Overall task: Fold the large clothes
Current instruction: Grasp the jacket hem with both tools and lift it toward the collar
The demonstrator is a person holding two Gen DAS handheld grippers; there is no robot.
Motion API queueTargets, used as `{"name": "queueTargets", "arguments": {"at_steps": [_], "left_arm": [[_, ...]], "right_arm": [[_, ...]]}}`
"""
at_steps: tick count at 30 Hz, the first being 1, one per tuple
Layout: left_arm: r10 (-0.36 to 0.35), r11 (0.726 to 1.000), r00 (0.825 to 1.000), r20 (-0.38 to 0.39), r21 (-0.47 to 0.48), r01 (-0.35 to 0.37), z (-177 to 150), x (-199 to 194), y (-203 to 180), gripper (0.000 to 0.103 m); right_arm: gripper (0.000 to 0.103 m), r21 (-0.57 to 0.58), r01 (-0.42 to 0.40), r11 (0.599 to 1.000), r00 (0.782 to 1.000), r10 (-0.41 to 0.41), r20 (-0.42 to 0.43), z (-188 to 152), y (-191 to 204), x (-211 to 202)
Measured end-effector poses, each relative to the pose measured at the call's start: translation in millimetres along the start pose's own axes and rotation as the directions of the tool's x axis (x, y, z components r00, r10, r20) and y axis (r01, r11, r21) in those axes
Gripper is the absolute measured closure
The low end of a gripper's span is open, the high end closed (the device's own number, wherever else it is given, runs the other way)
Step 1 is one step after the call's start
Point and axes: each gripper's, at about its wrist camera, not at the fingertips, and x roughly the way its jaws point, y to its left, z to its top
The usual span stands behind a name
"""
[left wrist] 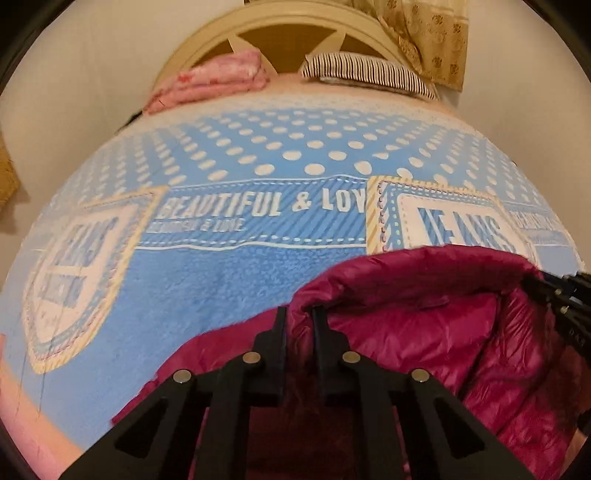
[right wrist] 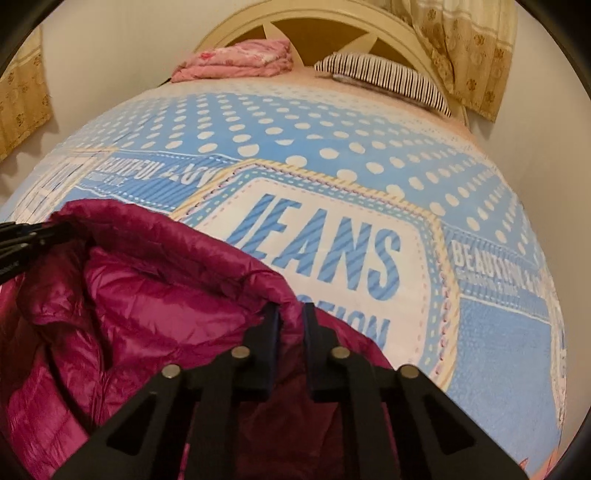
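On the blue blanket [left wrist: 207,280], near its foot end, I have the magenta puffer jacket [left wrist: 424,325] bunched up, with a rolled edge of it lifted off the cover. My left gripper [left wrist: 300,314] is clenched on that edge: both black fingers [left wrist: 279,332] pinch a fold of the shiny fabric between them, and the fabric puckers at the tips. My right gripper [right wrist: 290,312] is clamped on the same rolled edge further along, again with a ridge of fabric squeezed between its fingers [right wrist: 271,325]. Between the two grips the edge arches up, and the quilted lining sags below it into a hollow.

From the left wrist view my right gripper enters at the right border, beside the jacket's raised rim. From the right wrist view the jacket overlaps the lower left corner of the blanket's white "JEANS" patch [right wrist: 325,254].

Far beyond the jacket, at the head of the blanket, a folded pink quilt [right wrist: 240,61] and a striped pillow [right wrist: 384,79] lie side by side against the cream headboard [right wrist: 332,16]. A patterned curtain [right wrist: 469,51] hangs past the pillow.
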Motion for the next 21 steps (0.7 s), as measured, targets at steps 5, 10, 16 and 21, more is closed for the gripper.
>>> {"name": "queueTargets", "arguments": {"at_steps": [5,10,16,21], "left_arm": [[0.021,0.999,1.0,0.02,0.037,-0.022,-29,-8,-4,0.093],[0.041,0.998,0.999,-0.02,0.049,-0.04,-53,10,-4,0.094],[0.05,0.997,0.999,-0.004,0.062,-0.05,-63,3,-8,0.093],[0.01,1.0,0.997,0.071,0.022,-0.012,-52,-44,0,0.067]], "right_arm": [[0.094,-0.03,0.023,0.999,0.999,-0.022,0.037,-14,5,-13],[0.096,-0.042,0.046,0.998,0.999,-0.046,0.02,-36,9,-9],[0.096,-0.085,0.096,0.992,0.995,-0.095,0.012,-59,17,4],[0.096,-0.079,0.099,0.992,0.995,-0.098,0.015,-59,13,5]]}}
